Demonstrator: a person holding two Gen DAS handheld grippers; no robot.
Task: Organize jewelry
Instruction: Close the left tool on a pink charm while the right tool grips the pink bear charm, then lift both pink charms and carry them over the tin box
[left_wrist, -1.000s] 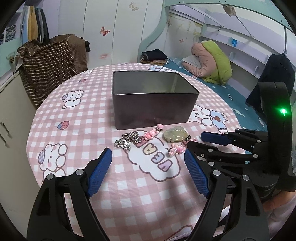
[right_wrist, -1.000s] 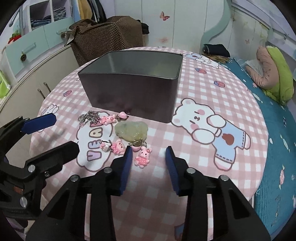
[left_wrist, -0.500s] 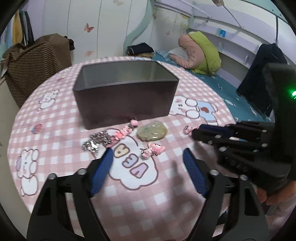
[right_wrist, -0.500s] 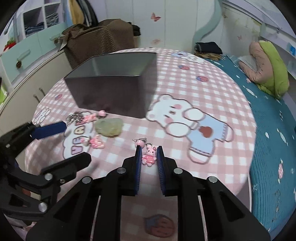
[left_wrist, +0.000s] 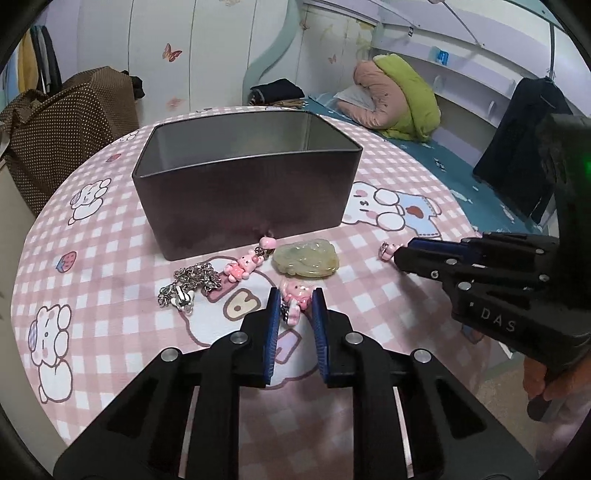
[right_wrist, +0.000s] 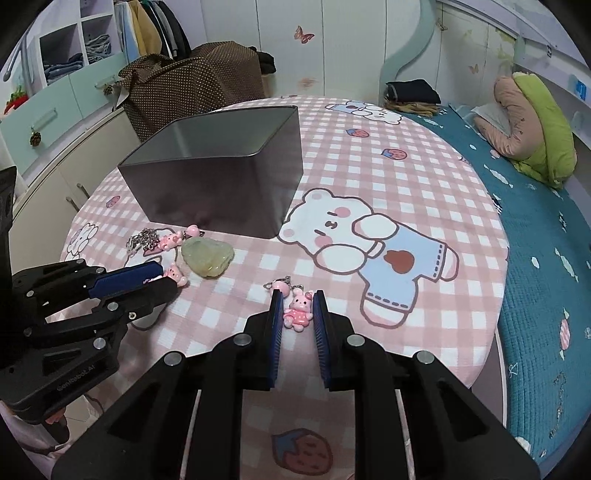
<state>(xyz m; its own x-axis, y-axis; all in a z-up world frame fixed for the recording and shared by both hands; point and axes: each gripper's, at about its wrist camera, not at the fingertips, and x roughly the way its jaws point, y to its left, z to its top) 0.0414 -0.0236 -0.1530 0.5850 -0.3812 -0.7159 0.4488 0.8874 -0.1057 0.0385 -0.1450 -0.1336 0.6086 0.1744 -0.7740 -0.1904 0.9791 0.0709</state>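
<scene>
A grey metal tin (left_wrist: 243, 184) stands open on the round pink checked table (left_wrist: 110, 314); it also shows in the right wrist view (right_wrist: 218, 184). My left gripper (left_wrist: 294, 306) is shut on a pink bear charm (left_wrist: 295, 293) resting on the cloth. My right gripper (right_wrist: 298, 308) is shut on a pink bunny charm (right_wrist: 298, 309), held just off the table to the right. A pale green jade pendant (left_wrist: 306, 258), another pink bear charm (left_wrist: 242, 267) and a silver chain (left_wrist: 188, 284) lie in front of the tin.
A brown dotted bag (right_wrist: 192, 88) stands behind the table on the left. A bed with a teal cover (right_wrist: 535, 229) and rolled bedding (right_wrist: 532, 125) lies to the right. White cabinets (right_wrist: 59, 162) stand at the left.
My left gripper moved forward and closed on the pink bear charm. My right gripper, which closed on the bunny charm earlier, carried it a little to the right, away from the other pieces.
</scene>
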